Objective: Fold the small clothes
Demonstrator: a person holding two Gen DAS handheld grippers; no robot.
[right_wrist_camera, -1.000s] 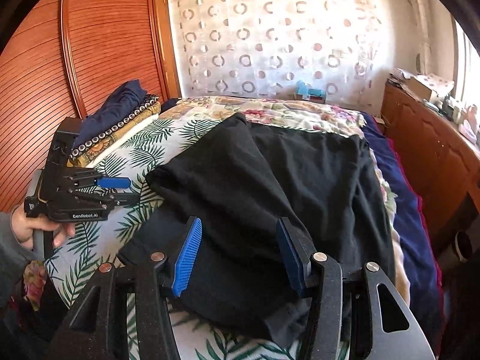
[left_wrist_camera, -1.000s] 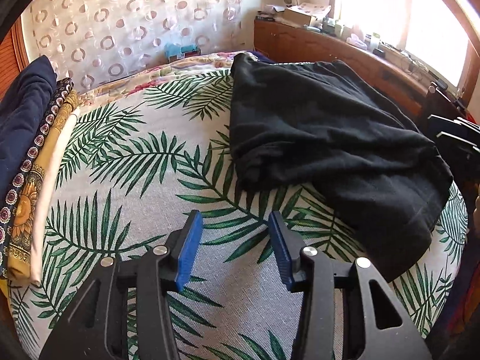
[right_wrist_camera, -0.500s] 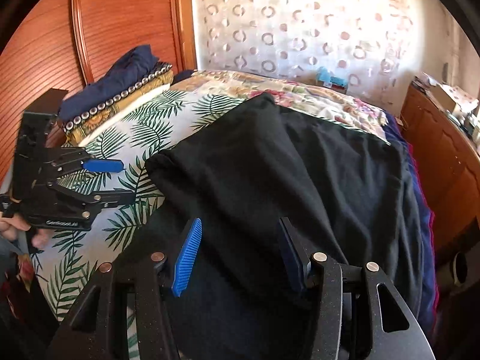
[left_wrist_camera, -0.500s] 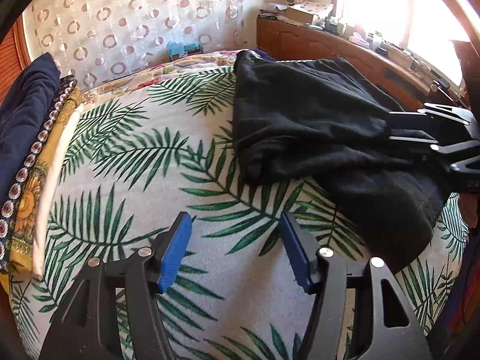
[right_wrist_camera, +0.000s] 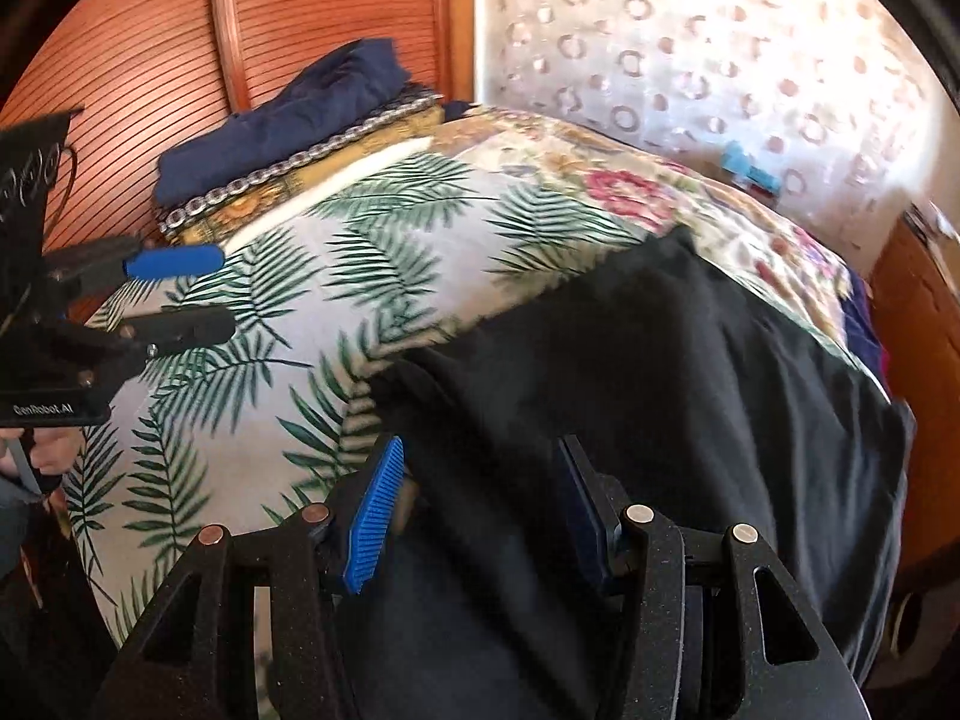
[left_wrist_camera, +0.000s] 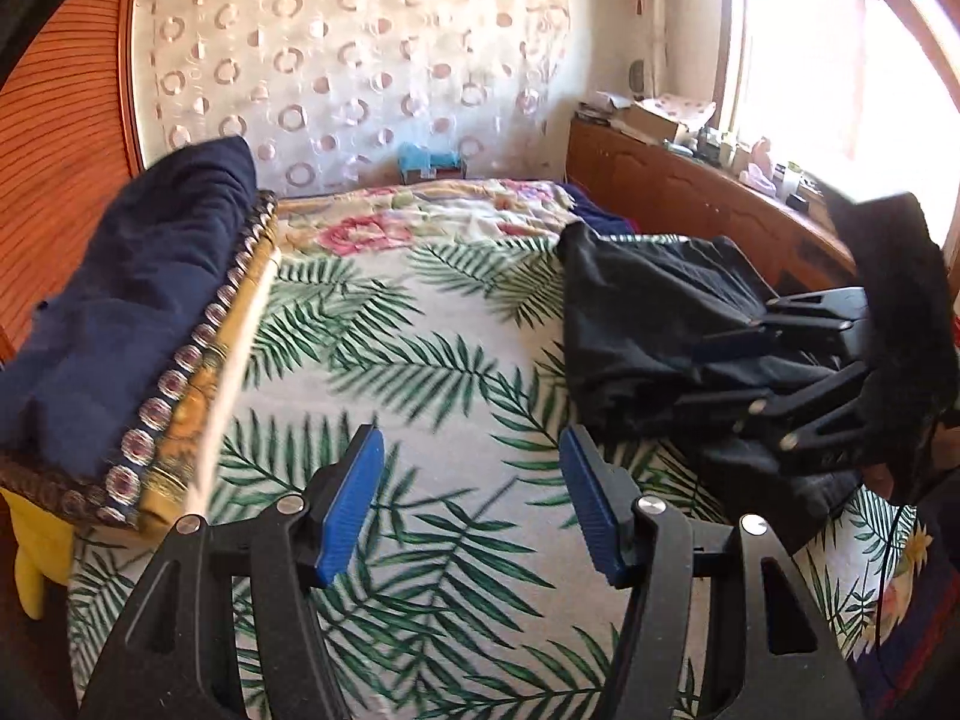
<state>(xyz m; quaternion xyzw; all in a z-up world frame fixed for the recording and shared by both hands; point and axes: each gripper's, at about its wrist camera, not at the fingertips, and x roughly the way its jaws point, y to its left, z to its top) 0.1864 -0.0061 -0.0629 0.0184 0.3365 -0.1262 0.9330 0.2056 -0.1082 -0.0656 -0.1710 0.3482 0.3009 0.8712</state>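
Plainly, the left gripper (left_wrist_camera: 471, 501) stands with its blue pads (left_wrist_camera: 351, 504) apart and nothing between them, hanging above the palm-leaf bedspread (left_wrist_camera: 420, 360) without touching it. From the right wrist view the same tool shows at the left edge (right_wrist_camera: 180, 291), its fingers parted over the print, with part of a hand (right_wrist_camera: 42, 456) on its handle below. The right gripper (right_wrist_camera: 480, 510) also has its jaws apart; it sits low over the near part of the black garment (right_wrist_camera: 690, 390), and whether its pads touch the cloth cannot be told. From the left wrist view that gripper reaches in from the right (left_wrist_camera: 732, 372), lying across the garment's dark folds (left_wrist_camera: 648, 324), with a black cloth flap (left_wrist_camera: 900, 312) over its body. The garment lies spread on the right half of the bed, one corner up toward the floral blanket (left_wrist_camera: 444, 222) and its near edge bunched beside the palm leaves. Along the left edge of the bed is a pile of folded clothes (left_wrist_camera: 120, 324), a navy piece on top with a patterned and a yellow piece under it. Behind the pile stands a slatted wooden door (right_wrist_camera: 330, 12). A curtain (left_wrist_camera: 360, 72) with ring shapes hangs behind the bed. To the right a wooden cabinet (left_wrist_camera: 690, 192) runs under a bright window (left_wrist_camera: 840, 90), with small clutter on top.
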